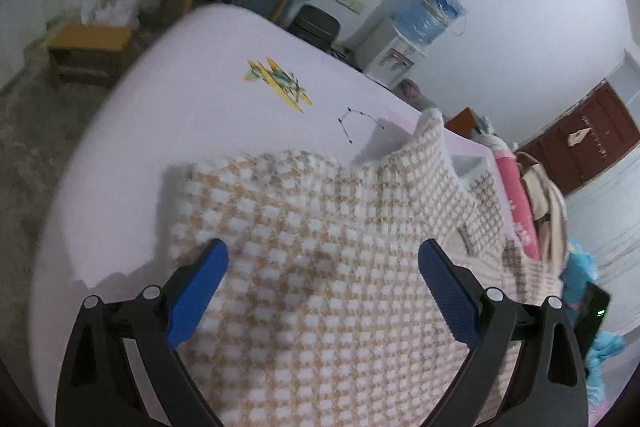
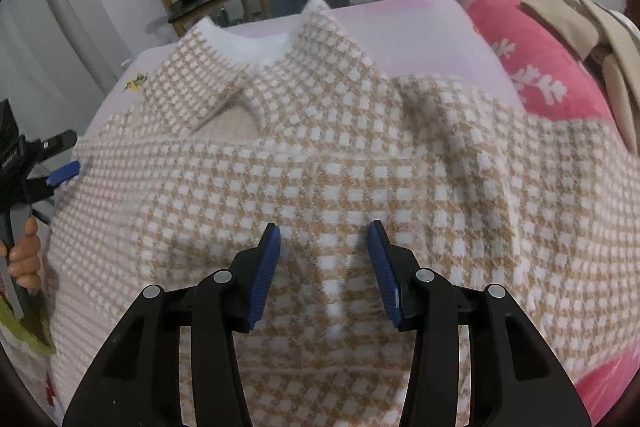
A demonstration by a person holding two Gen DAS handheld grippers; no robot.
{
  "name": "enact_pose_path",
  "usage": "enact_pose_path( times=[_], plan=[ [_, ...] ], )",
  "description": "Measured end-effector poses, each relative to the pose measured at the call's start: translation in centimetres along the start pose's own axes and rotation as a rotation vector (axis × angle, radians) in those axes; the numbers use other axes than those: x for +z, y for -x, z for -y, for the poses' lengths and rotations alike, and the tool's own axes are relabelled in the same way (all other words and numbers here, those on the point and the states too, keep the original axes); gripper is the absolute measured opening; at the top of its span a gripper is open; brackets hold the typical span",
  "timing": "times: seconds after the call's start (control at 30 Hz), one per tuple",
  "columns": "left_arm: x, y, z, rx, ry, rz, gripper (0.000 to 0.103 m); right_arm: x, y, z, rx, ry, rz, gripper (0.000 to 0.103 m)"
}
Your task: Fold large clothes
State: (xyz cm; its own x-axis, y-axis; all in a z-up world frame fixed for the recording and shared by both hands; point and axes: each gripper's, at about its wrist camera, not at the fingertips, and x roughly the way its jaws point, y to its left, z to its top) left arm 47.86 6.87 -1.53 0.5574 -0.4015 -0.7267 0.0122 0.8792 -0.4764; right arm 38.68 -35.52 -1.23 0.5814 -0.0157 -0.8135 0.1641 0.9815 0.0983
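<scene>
On the bed (image 1: pixel 160 115): one sweater (image 2: pixel 320 163), checked tan/white, lying mostly flat with the collar (image 2: pixel 256 67) at the far end. Looks like one side is already folded in over the body; judging by the layout, more folds are left. Two grippers. Left gripper (image 1: pixel 322 259): jaws wide, over the sweater's edge, nothing held. Right gripper (image 2: pixel 324 239): jaws about half open above mid-sweater, fabric below them, no pinch visible. One pink blanket (image 2: pixel 532 67) alongside, one beige garment (image 2: pixel 600 27) on top of it.
</scene>
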Motion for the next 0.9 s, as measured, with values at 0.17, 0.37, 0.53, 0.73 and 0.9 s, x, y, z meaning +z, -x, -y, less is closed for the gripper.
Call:
enact_pose_path(
  times=[0.17,0.37,0.53,0.73,0.9],
  plan=[
    [-3.8,3.0,5.0,0.083,-0.253,0.007,0.094,-2.1,1.8,-1.3,0.059,0.078,-0.007,0.053],
    [-9.7,1.3,9.5,0.236,-0.497,-0.039,0.094,-3.1,1.5,-2.4,-0.03,0.138,-0.016,0.056],
    [-12.0,-0.6,9.2,0.328,-0.504,-0.064,0.095,-4.5,2.9,-3.5,-0.055,0.204,0.004,0.063],
    [-12.3,-0.8,8.2,0.335,-0.439,-0.062,0.097,-5.8,4.2,-1.8,-0.052,0.181,0.012,0.063],
    [-12.5,-0.6,8.4,0.338,-0.431,-0.049,0.098,-6.5,8.5,3.2,-0.047,0.041,0.08,0.064]
  ],
)
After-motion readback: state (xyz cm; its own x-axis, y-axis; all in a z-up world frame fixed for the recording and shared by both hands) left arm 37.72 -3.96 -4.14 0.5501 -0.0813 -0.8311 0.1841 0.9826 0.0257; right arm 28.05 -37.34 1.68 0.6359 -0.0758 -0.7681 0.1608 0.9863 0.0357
